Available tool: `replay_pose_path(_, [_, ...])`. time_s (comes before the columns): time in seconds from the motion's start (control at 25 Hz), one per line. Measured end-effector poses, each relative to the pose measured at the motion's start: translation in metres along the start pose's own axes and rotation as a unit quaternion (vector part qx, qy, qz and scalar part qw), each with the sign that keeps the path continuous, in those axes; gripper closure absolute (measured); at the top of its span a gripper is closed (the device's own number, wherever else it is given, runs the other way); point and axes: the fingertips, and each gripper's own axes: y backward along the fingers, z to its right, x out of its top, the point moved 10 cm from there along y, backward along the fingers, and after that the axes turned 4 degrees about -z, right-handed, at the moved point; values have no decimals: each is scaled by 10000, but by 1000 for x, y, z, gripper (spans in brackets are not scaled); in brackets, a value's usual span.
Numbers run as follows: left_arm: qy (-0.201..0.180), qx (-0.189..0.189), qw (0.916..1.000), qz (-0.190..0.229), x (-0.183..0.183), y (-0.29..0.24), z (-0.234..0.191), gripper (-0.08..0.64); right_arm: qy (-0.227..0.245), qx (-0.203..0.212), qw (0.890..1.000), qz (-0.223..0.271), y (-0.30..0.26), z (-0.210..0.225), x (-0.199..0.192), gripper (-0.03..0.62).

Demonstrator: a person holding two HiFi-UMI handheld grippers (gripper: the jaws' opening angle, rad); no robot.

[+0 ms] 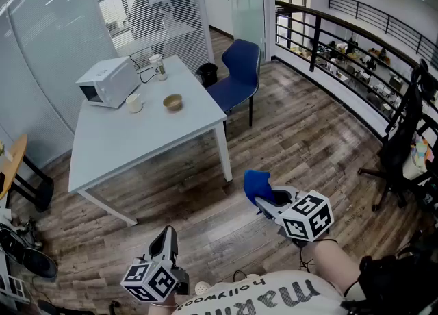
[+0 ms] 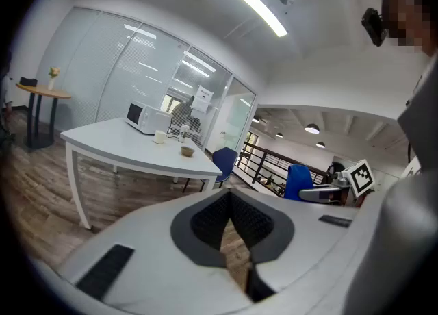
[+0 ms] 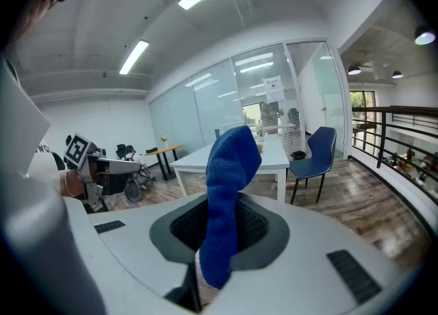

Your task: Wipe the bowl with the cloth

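R gripper point(image 3: 220, 242) clamped on cloth point(image 3: 231, 163), L gripper point(image 2: 233, 228) shut, empty, bowl point(image 1: 173, 102) clearest head view

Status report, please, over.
Left gripper shut, empty. Right gripper shut on cloth. Bowl on table, far ahead. Nothing seen blocking.

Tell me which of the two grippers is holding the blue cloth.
The right gripper: the blue cloth is pinched between its fingers, while the left gripper is shut on nothing.
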Motion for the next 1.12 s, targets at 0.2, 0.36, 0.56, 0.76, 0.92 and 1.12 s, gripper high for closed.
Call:
replay_pose_path(0.2, [11, -23, 10000, -29, -1, -3, 5, 557, 20, 3, 10000, 18, 1, 5, 2, 531])
replay_pose_path(0.36, [50, -14, 10000, -42, -2, -3, 4, 557, 28, 25, 10000, -6, -1, 5, 3, 531])
replay_pose_path(0.56, [169, -32, 9994, 304, -6, 3, -2, 557, -182, 223, 9996, -14, -8, 6, -2, 531])
replay_pose_path(0.76, [35, -4, 9965, 840, -7, 10, -16, 557, -511, 360, 9979, -192, -33, 6, -7, 531])
replay_pose_path(0.92, [122, -152, 9980, 598, -1, -8, -43, 557, -401, 288, 9980, -394, -62, 3, 3, 531])
replay_pose_path(1.12, [534, -482, 9958, 561, 25, -52, -93, 557, -422, 108, 9983, -397, -101, 10, 33, 531])
